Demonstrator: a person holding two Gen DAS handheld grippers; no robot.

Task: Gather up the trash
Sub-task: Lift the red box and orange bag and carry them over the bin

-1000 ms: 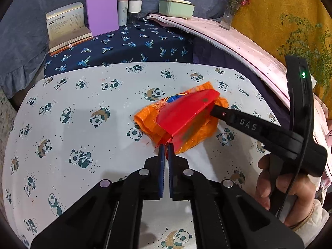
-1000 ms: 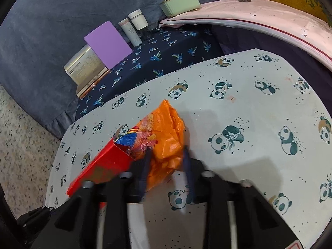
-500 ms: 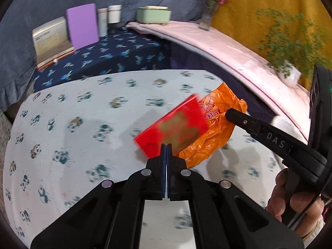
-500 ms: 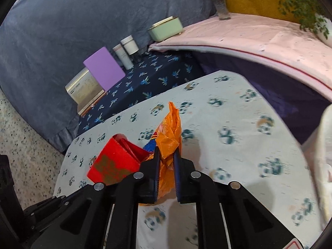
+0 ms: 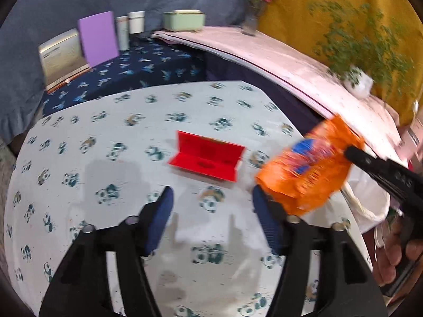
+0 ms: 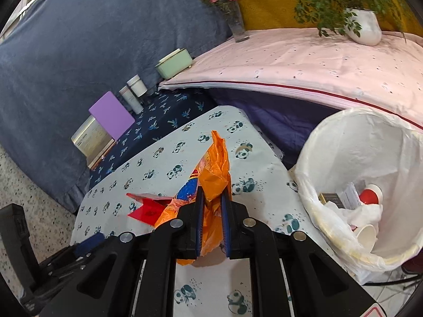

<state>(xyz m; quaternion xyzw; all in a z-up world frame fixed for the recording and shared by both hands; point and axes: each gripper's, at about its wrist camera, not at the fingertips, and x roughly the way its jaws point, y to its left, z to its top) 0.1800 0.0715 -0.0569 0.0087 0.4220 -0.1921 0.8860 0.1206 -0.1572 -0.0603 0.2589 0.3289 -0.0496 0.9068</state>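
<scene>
The right gripper (image 6: 211, 219) has its jaws clamped on the orange snack bag (image 6: 211, 174), which hangs crumpled between the pads above the tabletop's (image 6: 169, 158) right edge. Just beyond that edge stands the white-lined bin (image 6: 370, 185), already holding cups and paper scraps. The step in hand looks like carrying the bag over the bin's mouth. To do it well, hold the grip firm until the whole bag, loose lower tail included, is past the liner's near rim, then release over the middle so nothing snags or slides down outside. The bag's long axis runs roughly upright in the grip, a peak poking up past the jaws and its bulk drooping below them (the left wrist view blurs it, so its exact tilt is uncertain).

The left gripper's (image 5: 211, 211) jaws are opening with nothing between them. Ahead of it the red box (image 5: 207, 159) lies open near the middle of the tabletop, long axis running across.
</scene>
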